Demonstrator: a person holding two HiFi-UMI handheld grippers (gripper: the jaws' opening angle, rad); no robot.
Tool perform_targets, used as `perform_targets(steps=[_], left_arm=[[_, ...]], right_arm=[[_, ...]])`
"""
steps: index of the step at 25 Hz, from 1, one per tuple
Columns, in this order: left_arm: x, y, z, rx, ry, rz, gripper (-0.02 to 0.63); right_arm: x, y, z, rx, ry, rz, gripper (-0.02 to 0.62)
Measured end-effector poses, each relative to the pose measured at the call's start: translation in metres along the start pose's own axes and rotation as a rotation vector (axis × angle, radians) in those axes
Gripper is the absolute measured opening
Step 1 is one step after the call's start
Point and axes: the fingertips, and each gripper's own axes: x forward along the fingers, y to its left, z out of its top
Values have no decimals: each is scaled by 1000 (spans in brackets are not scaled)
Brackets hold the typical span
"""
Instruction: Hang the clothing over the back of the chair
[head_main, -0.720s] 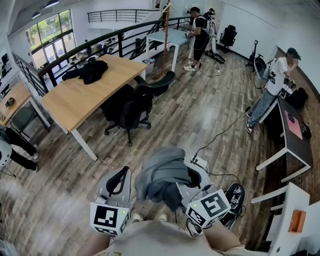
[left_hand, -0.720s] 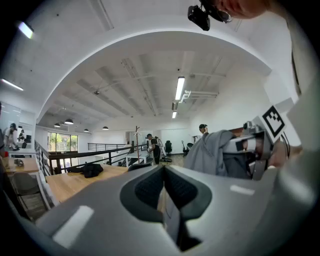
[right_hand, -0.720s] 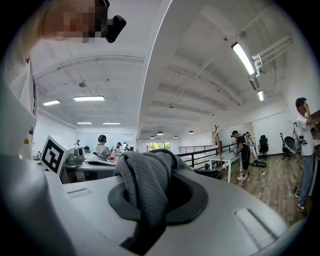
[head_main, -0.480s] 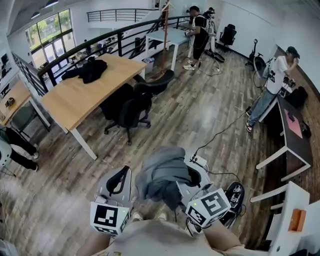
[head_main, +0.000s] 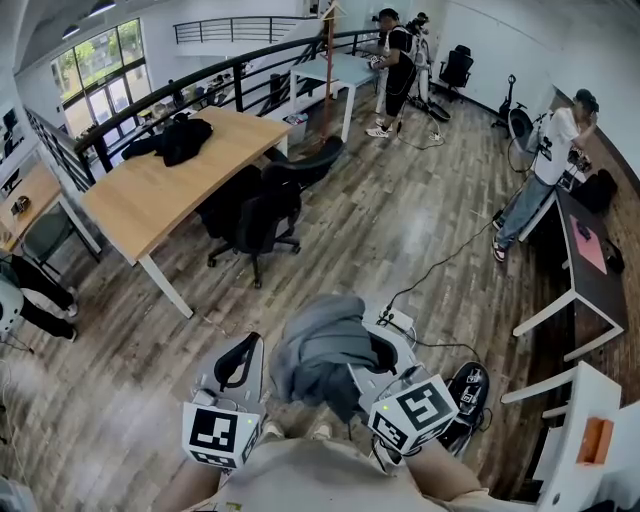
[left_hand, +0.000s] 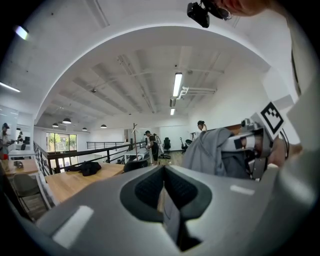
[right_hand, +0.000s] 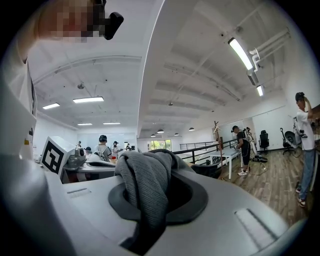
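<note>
The right gripper pinches its jaws narrow on a bunched grey knitted garment, held up before the person. The left gripper, just beside it, has its jaws together on nothing. A black swivel office chair stands well apart, beside a long wooden table.

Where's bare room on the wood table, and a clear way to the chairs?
Wooden table: bare from the black garment at its far end to the near corner. Floor before the black chairs is bare; a cable runs to the right. Chairs crowd the table's right edge.
</note>
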Motion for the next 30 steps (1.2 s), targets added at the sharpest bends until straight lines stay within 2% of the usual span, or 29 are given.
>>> perform_targets(steps=[15,25,30], left_arm=[[52,-47,-7,-4,37,22,2],[68,-30,-18,-54,29,121,2],[83,-27,-24,-38,14,121,2]], right_arm=[[-15,-62,-11,-6,25,50,55],[8,-93,-21,-9,35,83,55],[19,-99,-27,-2,12,94,55]])
